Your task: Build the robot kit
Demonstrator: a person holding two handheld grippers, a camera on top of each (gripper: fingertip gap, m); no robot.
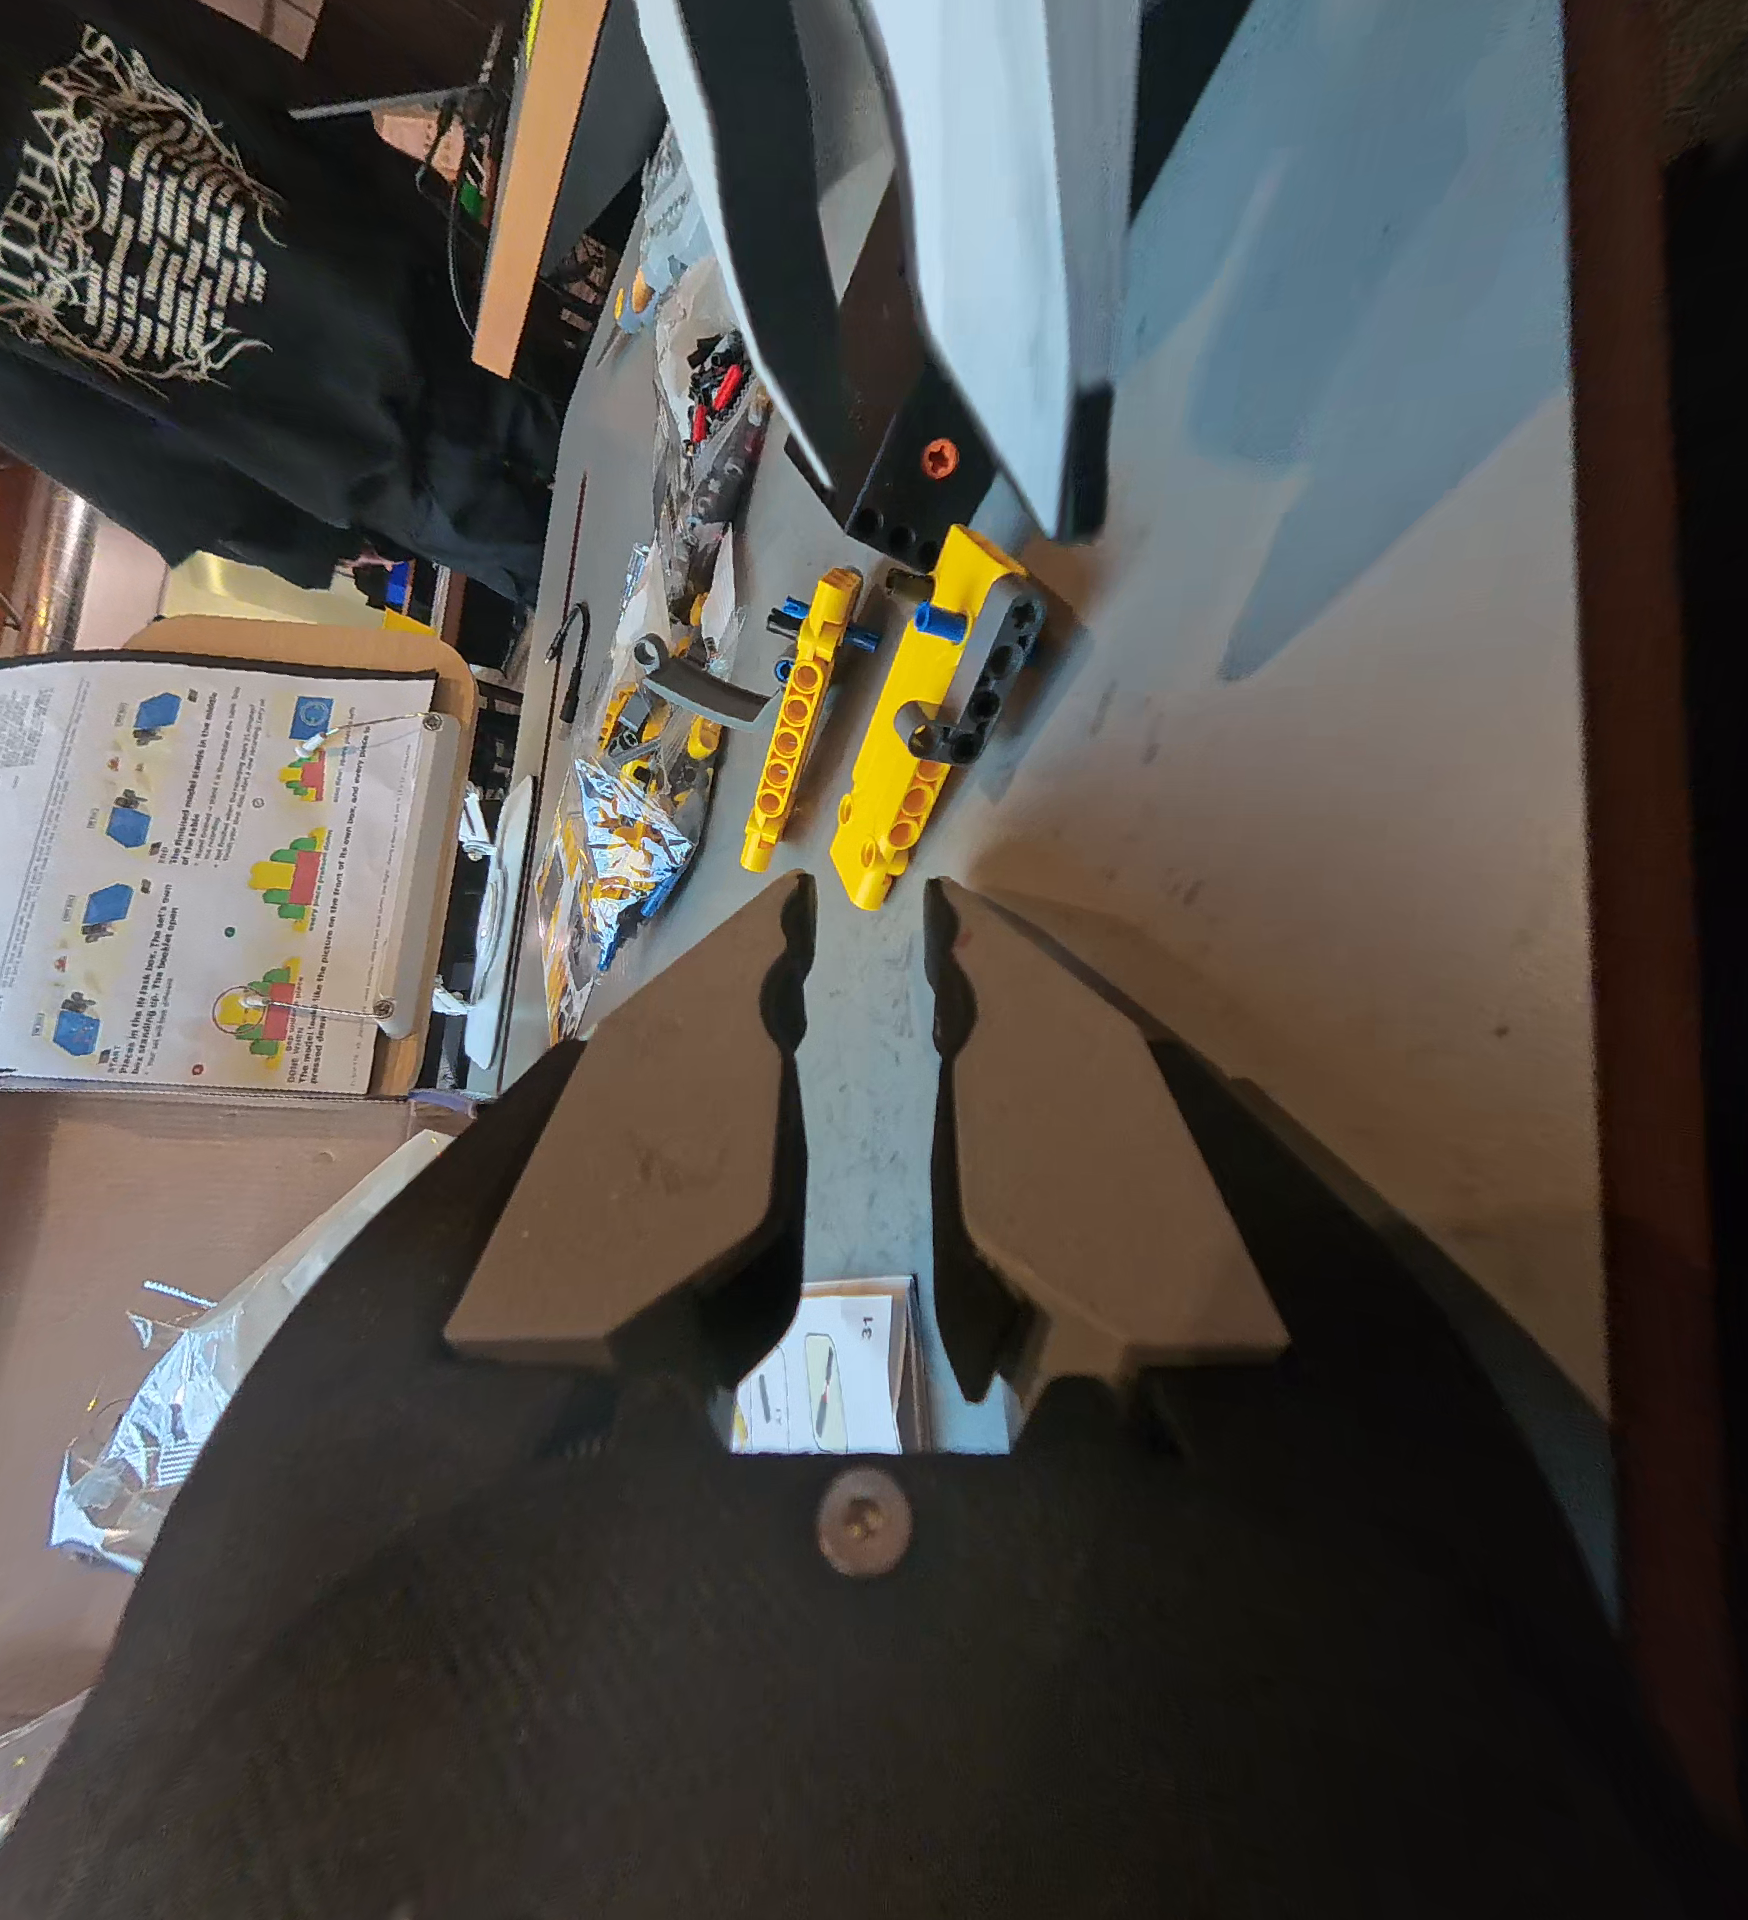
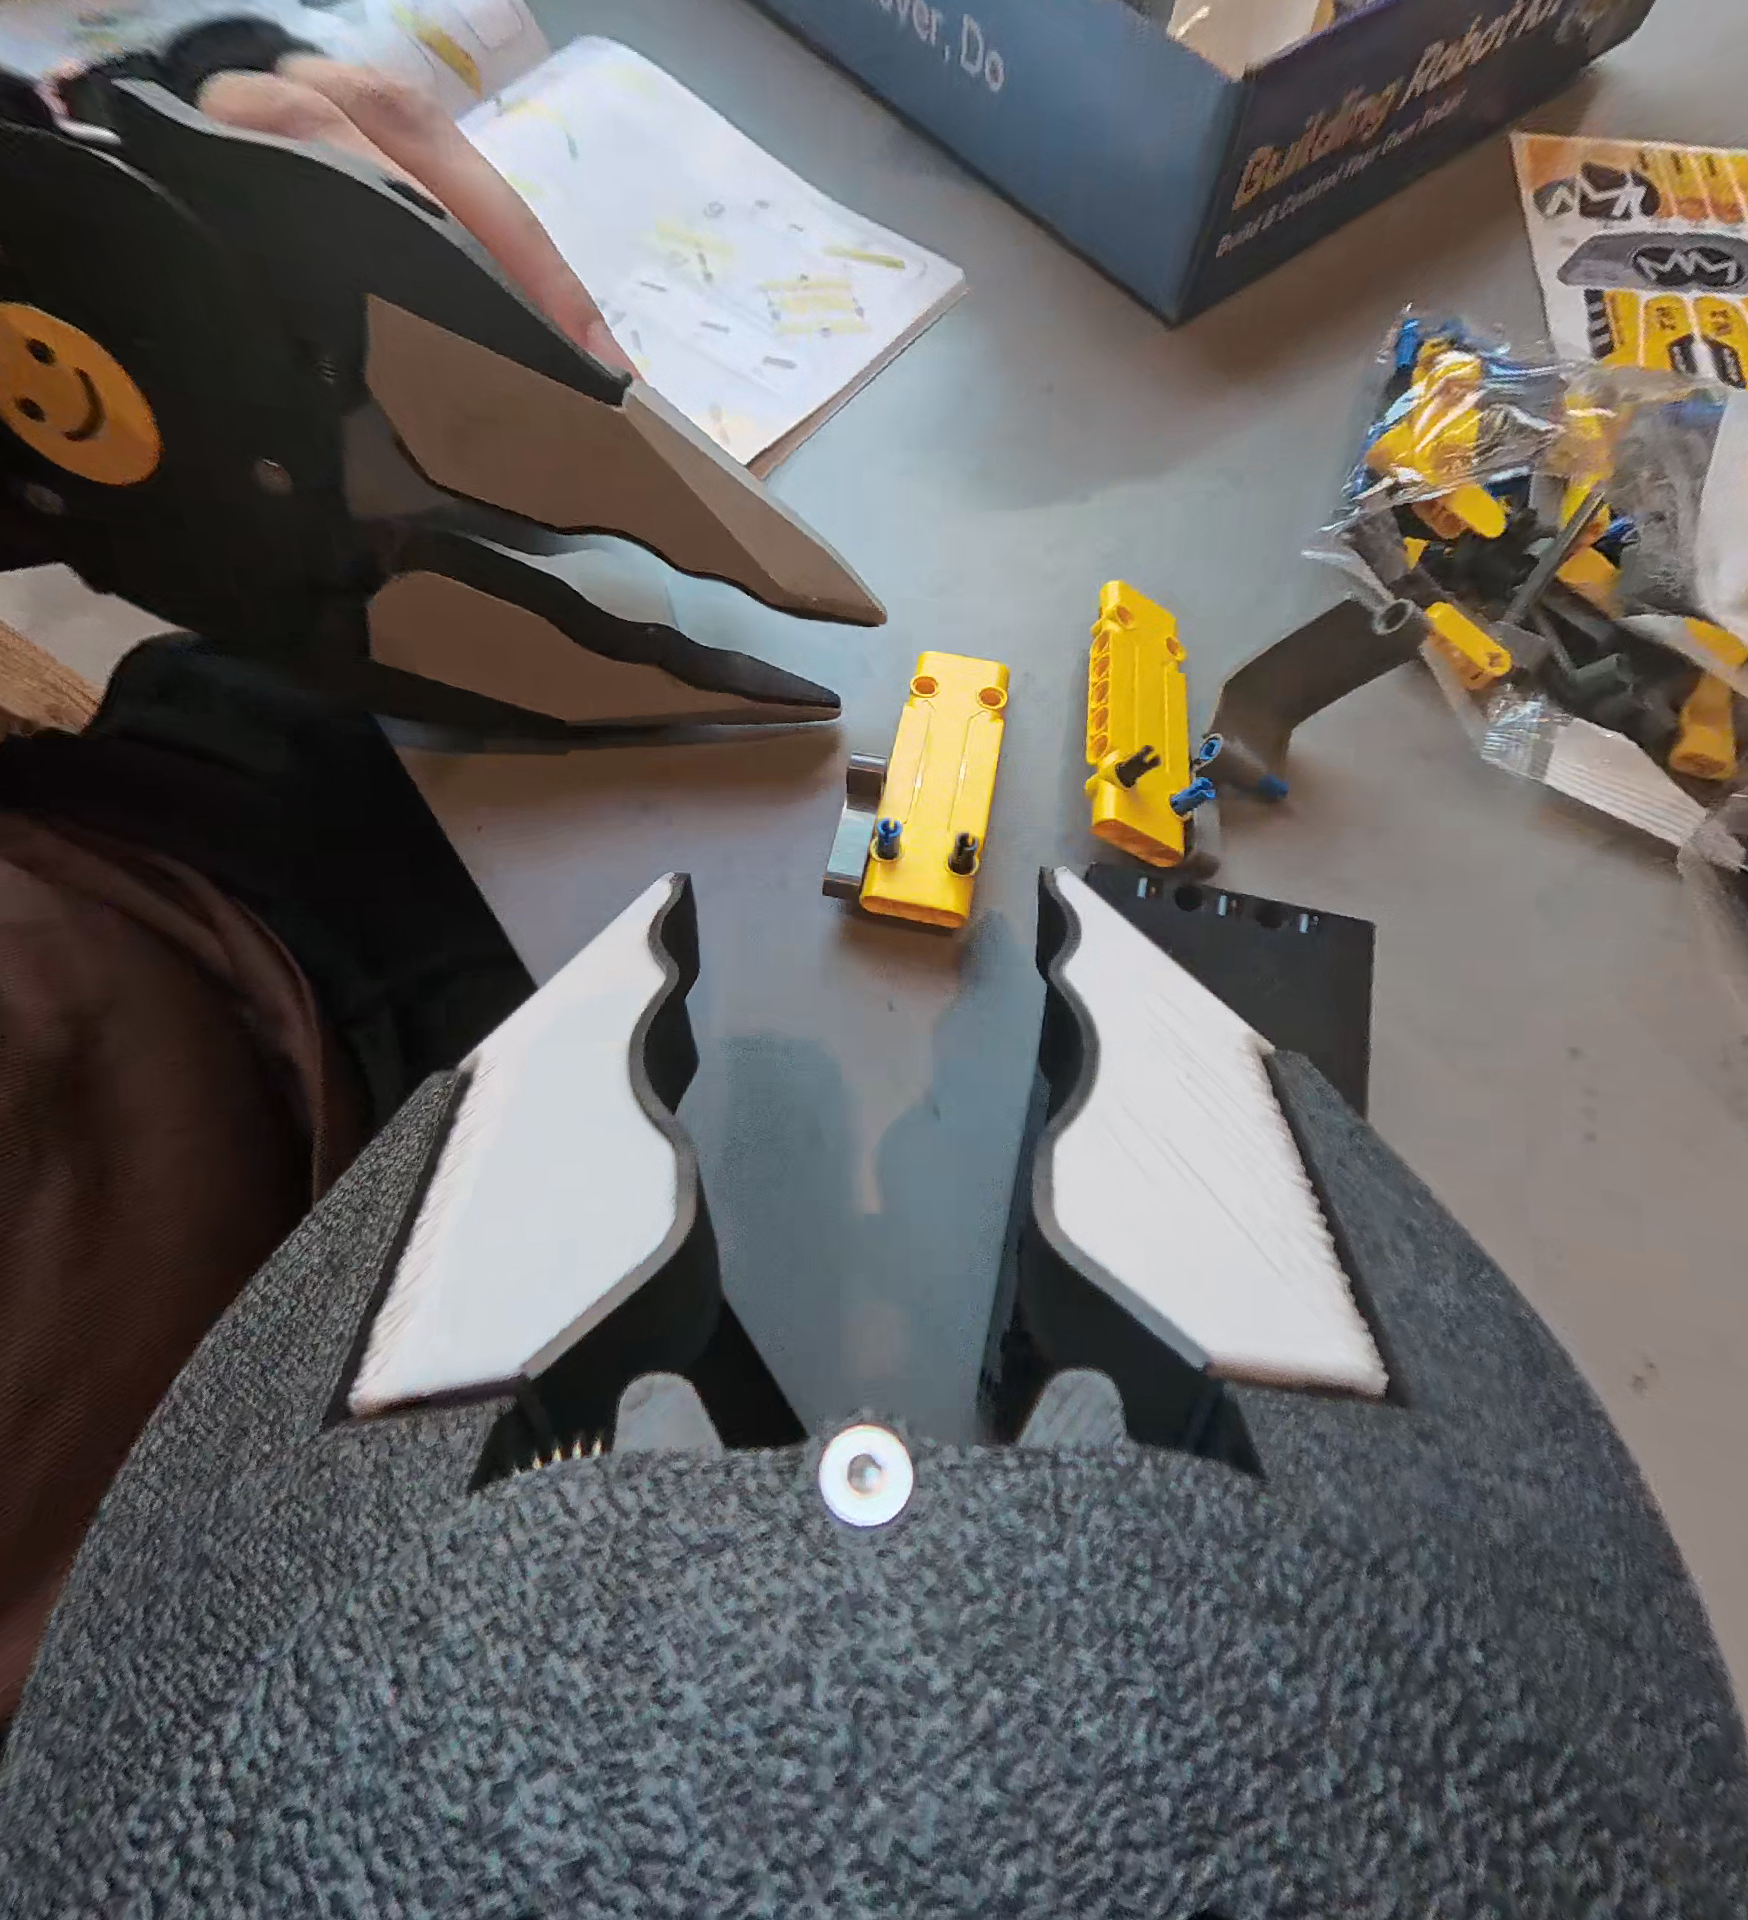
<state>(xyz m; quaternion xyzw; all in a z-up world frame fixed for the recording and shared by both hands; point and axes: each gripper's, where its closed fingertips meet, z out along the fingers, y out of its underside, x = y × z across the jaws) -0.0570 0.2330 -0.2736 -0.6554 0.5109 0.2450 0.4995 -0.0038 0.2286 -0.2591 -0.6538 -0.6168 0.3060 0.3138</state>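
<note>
My left gripper (image 1: 868,888) is open and empty, its tips just short of a yellow panel with a grey beam and blue pins (image 1: 922,727) lying on the grey table (image 1: 1265,935). A narrower yellow holed beam with blue pins (image 1: 797,717) lies beside it. My right gripper (image 2: 865,883), with white fingers (image 2: 558,1143), is open and empty, close in front of the same yellow panel (image 2: 937,779). The second yellow beam (image 2: 1135,717) lies to its right. A black holed panel (image 2: 1254,956) lies against the outer side of the right finger. The left gripper (image 2: 854,660) hovers left of the panel.
A grey curved piece (image 2: 1306,665) and clear bags of parts (image 2: 1556,582) lie to the right. A blue box (image 2: 1161,135), an open booklet (image 2: 724,260) and a sticker sheet (image 2: 1680,249) are at the back. A cardboard box with a printed sheet (image 1: 174,862) stands beside the table. My hands' fingertips stand some 7 centimetres from each other.
</note>
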